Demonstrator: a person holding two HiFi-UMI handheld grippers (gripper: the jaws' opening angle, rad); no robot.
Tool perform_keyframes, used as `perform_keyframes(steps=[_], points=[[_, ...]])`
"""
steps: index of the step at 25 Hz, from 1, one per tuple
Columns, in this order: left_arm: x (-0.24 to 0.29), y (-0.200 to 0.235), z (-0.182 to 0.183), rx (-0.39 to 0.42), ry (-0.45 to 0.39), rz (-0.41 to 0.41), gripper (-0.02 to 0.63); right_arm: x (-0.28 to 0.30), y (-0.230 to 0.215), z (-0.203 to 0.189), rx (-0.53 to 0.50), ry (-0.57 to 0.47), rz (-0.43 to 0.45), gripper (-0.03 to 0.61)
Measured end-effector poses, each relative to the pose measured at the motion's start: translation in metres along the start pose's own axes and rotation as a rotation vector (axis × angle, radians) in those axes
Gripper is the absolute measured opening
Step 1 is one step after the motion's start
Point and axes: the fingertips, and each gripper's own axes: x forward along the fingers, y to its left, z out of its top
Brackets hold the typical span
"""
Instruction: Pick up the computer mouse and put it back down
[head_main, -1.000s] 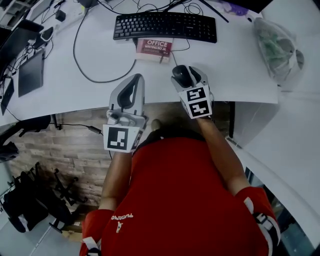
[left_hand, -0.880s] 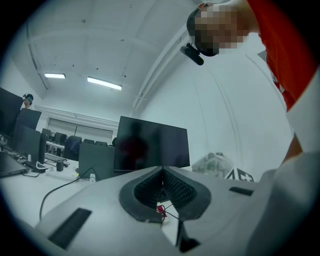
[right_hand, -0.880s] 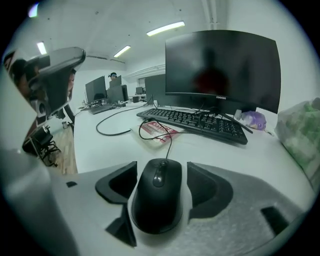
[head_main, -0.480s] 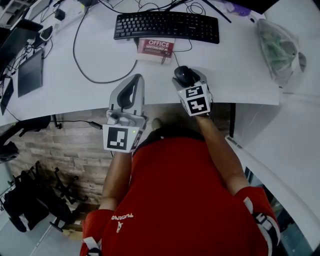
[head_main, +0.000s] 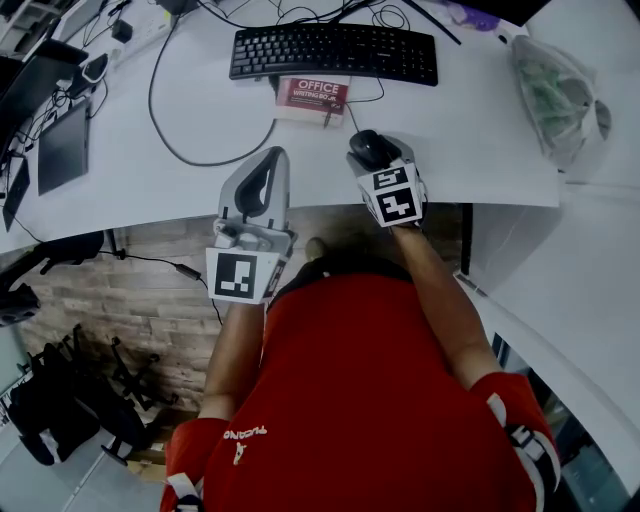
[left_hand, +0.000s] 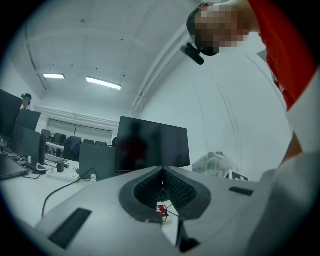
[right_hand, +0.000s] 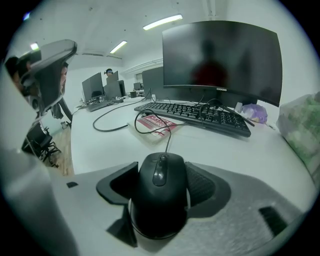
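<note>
The computer mouse (right_hand: 159, 200) is clamped by its flanks between the fingers of the right gripper (right_hand: 161, 182). It is judged light, rigid and slick, with its cord (right_hand: 168, 141) trailing ahead. The left gripper (left_hand: 162, 186) is pressed together, empty.

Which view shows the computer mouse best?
Right gripper view: the mouse sits large between the jaws, pads against both sides, scroll wheel clear. Head view shows it small, its rear hidden. Left gripper view doesn't show it.

Black wired mouse (right_hand: 160, 205) in right tool (right_hand: 161, 176)
</note>
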Motion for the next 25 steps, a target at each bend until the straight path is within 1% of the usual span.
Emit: perform_keyframes(steps=[5, 9, 20, 25], points=[[-0.006, 0.001, 0.003, 0.005, -0.003, 0.004, 0.009, -0.013, -0.004, 0.013, 0.003, -0.053, -0.008, 0.295], [-0.01, -0.002, 0.007, 0.01, -0.01, 0.004, 0.009, -0.036, -0.003, 0.03, 0.005, -0.104, -0.004, 0.295], [-0.022, -0.014, 0.036, 0.023, -0.059, 0.007, 0.009, -0.134, 0.014, 0.097, 0.004, -0.342, 0.04, 0.295], [-0.026, -0.023, 0.052, 0.029, -0.09, 0.002, 0.01, -0.174, 0.021, 0.121, -0.002, -0.432, 0.06, 0.295]])
